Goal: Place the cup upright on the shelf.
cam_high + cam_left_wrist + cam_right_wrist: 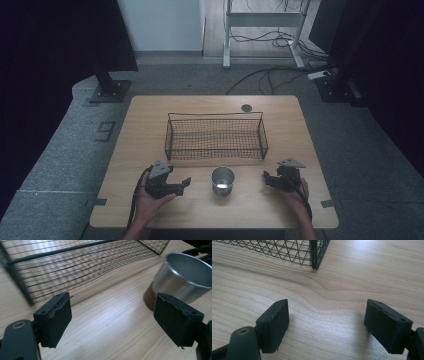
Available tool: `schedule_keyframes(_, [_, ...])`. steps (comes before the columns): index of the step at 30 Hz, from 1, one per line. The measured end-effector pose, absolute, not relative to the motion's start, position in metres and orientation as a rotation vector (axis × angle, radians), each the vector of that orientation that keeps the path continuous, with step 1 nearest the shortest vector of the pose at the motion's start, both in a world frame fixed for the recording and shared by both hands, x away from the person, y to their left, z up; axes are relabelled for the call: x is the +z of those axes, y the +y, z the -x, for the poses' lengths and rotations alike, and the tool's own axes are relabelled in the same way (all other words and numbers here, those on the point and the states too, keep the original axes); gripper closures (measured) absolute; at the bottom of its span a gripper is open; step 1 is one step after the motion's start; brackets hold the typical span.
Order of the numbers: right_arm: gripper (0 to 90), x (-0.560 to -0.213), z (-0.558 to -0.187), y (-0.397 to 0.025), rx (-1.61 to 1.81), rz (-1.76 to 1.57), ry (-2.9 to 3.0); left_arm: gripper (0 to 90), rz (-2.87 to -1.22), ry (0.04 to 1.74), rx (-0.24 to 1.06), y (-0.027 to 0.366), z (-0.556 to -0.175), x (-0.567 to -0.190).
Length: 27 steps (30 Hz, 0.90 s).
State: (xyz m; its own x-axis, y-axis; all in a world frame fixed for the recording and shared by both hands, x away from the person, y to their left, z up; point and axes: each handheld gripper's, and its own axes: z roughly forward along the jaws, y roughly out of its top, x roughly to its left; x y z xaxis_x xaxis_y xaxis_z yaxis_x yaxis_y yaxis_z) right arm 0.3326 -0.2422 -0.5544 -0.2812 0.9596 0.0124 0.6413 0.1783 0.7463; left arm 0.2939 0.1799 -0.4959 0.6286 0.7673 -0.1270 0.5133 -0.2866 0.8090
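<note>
A shiny metal cup (222, 180) stands upright and empty on the wooden table (150, 120), near the front edge between the two hands. Behind it sits a black wire basket (216, 137), with nothing in it. My left gripper (183, 184) is to the cup's left, open, its jaws pointing toward the cup. In the left gripper view the cup (183, 277) stands just beyond the right jaw, and the basket (75, 267) lies ahead. My right gripper (269, 178) is to the cup's right, open over bare wood, with the basket's corner (315, 253) ahead of it.
A small dark round disc (246, 107) lies at the table's far edge behind the basket. Beyond the table are grey floor, black stand bases (107, 90), loose cables (270, 75) and a white desk frame (262, 30). Bare wood surrounds the cup and both grippers.
</note>
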Motion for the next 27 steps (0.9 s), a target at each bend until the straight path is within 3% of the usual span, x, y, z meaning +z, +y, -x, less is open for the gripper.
schedule_keyframes(8, [19.7, -0.554, -0.333, -0.243, 0.898, -1.512, 1.983, 16.7, -1.939, 0.996, 0.347, 0.174, -0.295, -0.495])
schedule_keyframes(12, [19.6, -0.554, -0.333, -0.243, 0.898, -1.518, 1.979, 15.2, -1.889, 0.975, 0.232, 0.17, -0.296, -0.491])
schedule_keyframes(27, [19.6, -0.554, -0.333, -0.243, 0.898, -1.521, 1.977, 14.4, -1.943, 0.918, 0.235, 0.137, -0.299, -0.491])
